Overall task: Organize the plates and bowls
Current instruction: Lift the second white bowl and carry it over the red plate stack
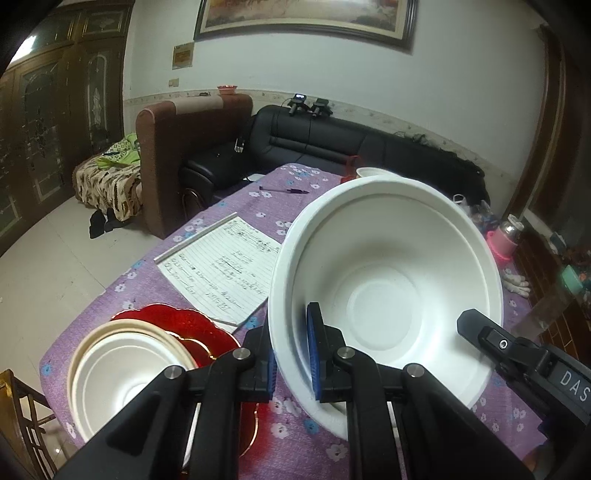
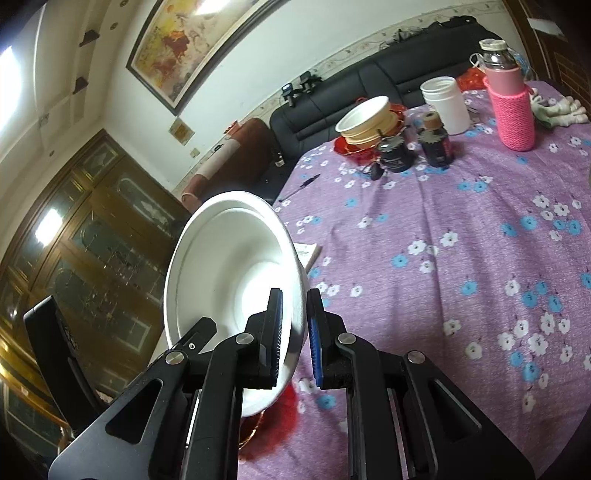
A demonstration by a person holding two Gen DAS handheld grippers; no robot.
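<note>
Notepad and pen on floral tablecloth.

My matt white paper-pulp bowl above woven floral cloth; glossy red glass plate; lined paper notepad.

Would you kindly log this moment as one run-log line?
left gripper: shut on white bowl rim | right gripper: shut on same bowl | bowl: tilted, above table

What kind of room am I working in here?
Most likely a home living or dining room: a black sofa along the wall, a framed painting above it, and a table under a purple floral cloth.
</note>
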